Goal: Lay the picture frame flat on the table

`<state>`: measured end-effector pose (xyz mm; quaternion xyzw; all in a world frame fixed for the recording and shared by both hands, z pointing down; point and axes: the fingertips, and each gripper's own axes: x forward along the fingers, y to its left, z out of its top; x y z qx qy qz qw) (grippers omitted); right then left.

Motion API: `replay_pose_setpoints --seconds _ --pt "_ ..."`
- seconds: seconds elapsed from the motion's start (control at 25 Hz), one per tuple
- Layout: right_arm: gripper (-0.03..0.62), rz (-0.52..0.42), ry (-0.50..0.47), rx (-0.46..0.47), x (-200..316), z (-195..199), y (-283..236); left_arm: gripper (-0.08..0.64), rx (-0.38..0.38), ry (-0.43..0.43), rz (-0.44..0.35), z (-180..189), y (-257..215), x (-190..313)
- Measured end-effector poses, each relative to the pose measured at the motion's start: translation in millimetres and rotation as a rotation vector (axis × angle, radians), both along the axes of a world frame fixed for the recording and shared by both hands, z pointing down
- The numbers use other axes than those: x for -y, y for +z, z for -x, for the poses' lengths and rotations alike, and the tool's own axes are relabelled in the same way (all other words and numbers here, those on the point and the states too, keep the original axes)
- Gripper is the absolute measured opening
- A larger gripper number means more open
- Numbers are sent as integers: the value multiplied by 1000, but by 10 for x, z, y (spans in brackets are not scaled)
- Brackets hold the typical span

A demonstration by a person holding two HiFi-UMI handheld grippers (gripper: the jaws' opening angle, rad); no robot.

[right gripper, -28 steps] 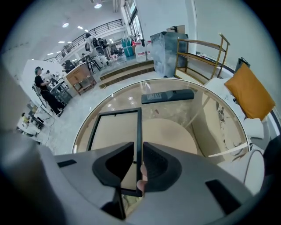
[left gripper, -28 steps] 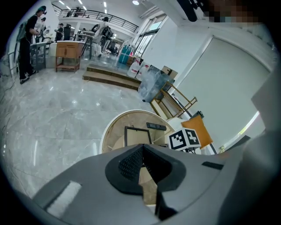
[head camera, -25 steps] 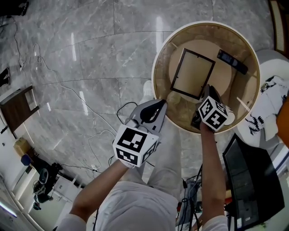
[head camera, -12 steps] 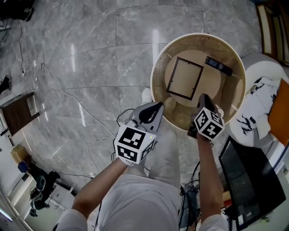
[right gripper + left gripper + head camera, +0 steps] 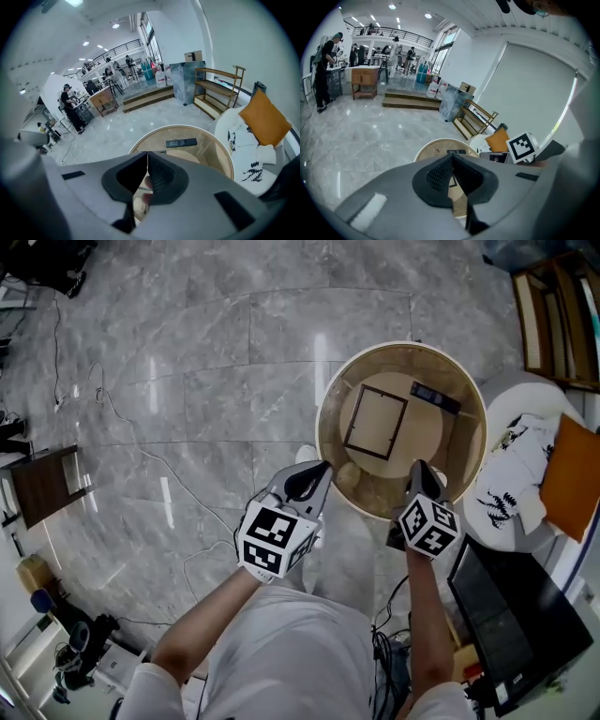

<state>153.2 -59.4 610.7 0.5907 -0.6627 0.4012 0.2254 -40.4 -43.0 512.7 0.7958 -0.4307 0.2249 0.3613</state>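
— Both grippers are pulling back toward the person since one second ago. The right gripper [image 5: 418,468] was hanging over the glass close to the frame's corner, and now only its tips are reaching over the near rim.

— And where is the picture frame [image 5: 375,421] lying?

— It is lying flat on the round table [image 5: 403,346], in the left-middle part, well apart from both pairs of fingers.

— How are the fingers standing?

— On the right gripper the jaws are pressing together with nothing between them. The left gripper [image 5: 317,471] is the same, pressed together and empty. It is hanging just beside the table's left rim, over the marble floor [image 5: 187,381].

— What else is lying around?

— A black remote control [image 5: 435,397] is resting on the table beyond the frame, near it but apart. On the right side a white seat [image 5: 506,409] is standing beside the table, carrying a leaf-patterned cloth [image 5: 514,486] and an orange cushion [image 5: 568,476]. A dark screen [image 5: 511,615] is sitting nearer the person. Between the tips and the frame only bare glass is showing.
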Motion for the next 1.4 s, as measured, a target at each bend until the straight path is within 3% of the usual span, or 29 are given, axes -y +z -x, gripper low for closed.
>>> replay_pose_setpoints --seconds 0.32,0.76,0.92,1.4 --pt "5 -122 -105 14 -209 198 -1019 4 1 25 -48 84 -549 -133" --pt "5 -220 -173 36 -573 323 -2226 5 -37 61 -140 214 -1361 -217" --pt "5 -295 -212 12 -636 370 -2698 5 -70 74 -170 220 -1637 -232" --pt "5 -395 -175 7 -726 359 -3227 5 -93 109 -275 144 -2121 -328"
